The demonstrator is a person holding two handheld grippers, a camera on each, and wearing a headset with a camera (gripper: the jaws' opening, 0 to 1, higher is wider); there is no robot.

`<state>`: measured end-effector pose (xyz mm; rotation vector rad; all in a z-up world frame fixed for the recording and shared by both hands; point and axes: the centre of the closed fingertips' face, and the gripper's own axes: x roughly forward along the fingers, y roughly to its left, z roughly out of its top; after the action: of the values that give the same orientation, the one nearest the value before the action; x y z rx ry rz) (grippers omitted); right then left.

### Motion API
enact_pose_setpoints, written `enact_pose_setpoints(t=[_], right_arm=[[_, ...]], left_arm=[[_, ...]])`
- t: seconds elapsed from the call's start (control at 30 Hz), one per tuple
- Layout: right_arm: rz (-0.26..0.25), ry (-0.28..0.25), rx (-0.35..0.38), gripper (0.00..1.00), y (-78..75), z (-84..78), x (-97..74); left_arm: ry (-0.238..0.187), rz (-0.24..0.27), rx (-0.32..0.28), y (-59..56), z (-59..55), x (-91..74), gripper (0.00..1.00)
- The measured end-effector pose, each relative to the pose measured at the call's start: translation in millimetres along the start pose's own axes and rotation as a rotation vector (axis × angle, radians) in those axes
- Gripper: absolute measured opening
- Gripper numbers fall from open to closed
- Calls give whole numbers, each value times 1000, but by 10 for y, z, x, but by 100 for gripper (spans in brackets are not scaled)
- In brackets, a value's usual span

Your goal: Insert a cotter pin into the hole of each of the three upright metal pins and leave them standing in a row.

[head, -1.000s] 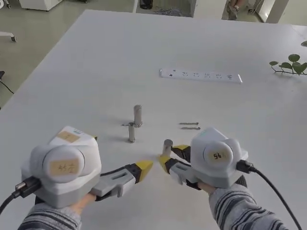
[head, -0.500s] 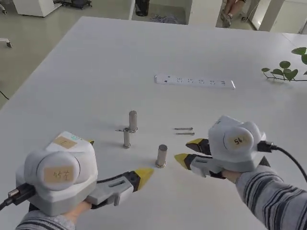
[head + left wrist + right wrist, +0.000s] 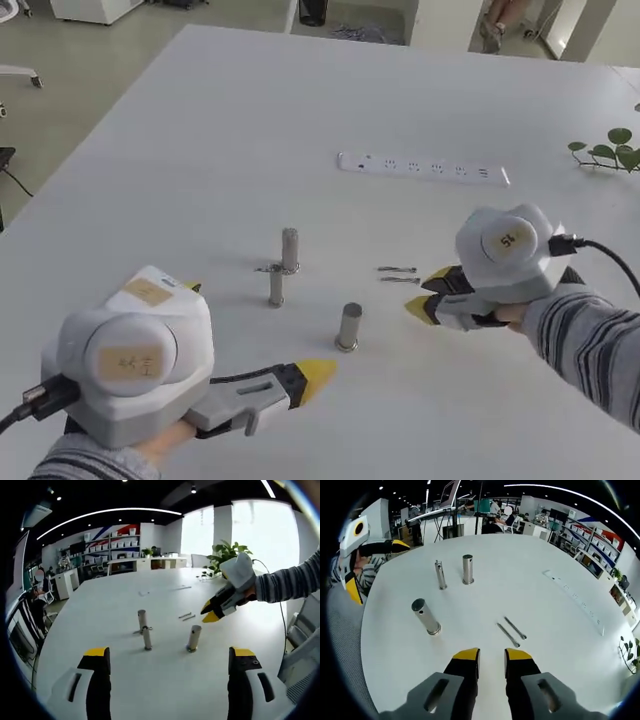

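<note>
Head view: my left gripper (image 3: 252, 330) has its far jaw mostly behind its own housing, with just a yellow tip peeking out. A cotter pin (image 3: 268, 268) sits between the far metal pin (image 3: 289, 249) and the middle metal pin (image 3: 276, 287), too small to tell which one it goes through. The loose cotter pins (image 3: 398, 274) are slivers, their ends unreadable. The plant (image 3: 610, 150) runs off the right edge.

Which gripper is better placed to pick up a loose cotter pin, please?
Right: the right gripper points its open jaws at the two cotter pins just ahead; the left gripper is farther away.
</note>
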<state>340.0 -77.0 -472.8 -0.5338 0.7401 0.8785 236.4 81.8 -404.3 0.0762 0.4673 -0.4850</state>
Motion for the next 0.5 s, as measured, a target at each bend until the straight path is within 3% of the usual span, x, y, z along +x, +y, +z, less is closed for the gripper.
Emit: enact_pose_setpoints(t=[0.5], right_arm=[[43,70,-72,12,-198,26,150]], left_arm=[[8,-15,-10,-10,-30,80,99]])
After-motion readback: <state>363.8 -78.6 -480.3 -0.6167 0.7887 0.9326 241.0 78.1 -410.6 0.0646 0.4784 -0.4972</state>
